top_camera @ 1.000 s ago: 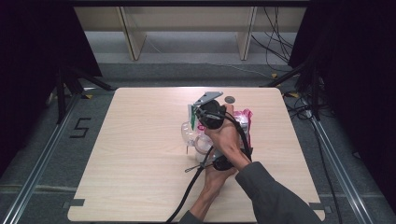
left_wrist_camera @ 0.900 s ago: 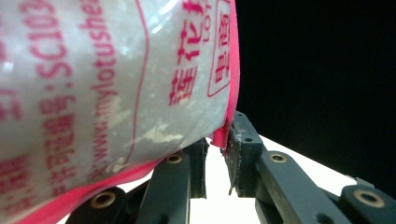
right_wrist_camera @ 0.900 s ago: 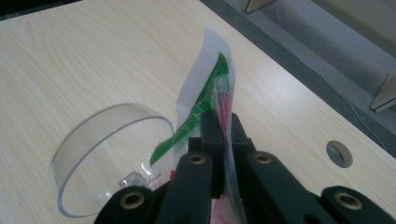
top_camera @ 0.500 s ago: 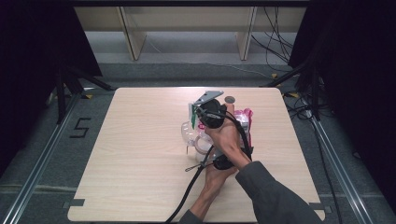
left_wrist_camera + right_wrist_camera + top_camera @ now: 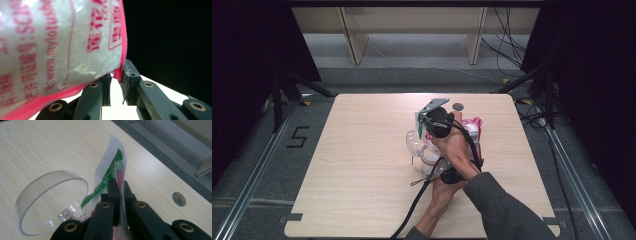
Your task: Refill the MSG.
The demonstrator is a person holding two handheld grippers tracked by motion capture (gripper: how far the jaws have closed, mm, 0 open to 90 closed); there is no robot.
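High view: my hands cross mid-table (image 5: 362, 175), R gripper (image 5: 428, 121) over the clear container (image 5: 416, 142), prob. to tip the bag in; dark room, shelf legs behind. L gripper (image 5: 115, 82) view: jaws nearly closed, pinching the pink-edged bag (image 5: 62, 45) corner to steady it. R gripper (image 5: 120, 192) view: jaws clamped on the bag's (image 5: 115, 167) green-striped top, just beside the container (image 5: 50, 202).

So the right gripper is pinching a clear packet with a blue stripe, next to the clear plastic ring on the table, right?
Not quite: the stripe is green, not blue. The right gripper view shows the right gripper shut on the clear packet, beside the clear plastic ring on the table.
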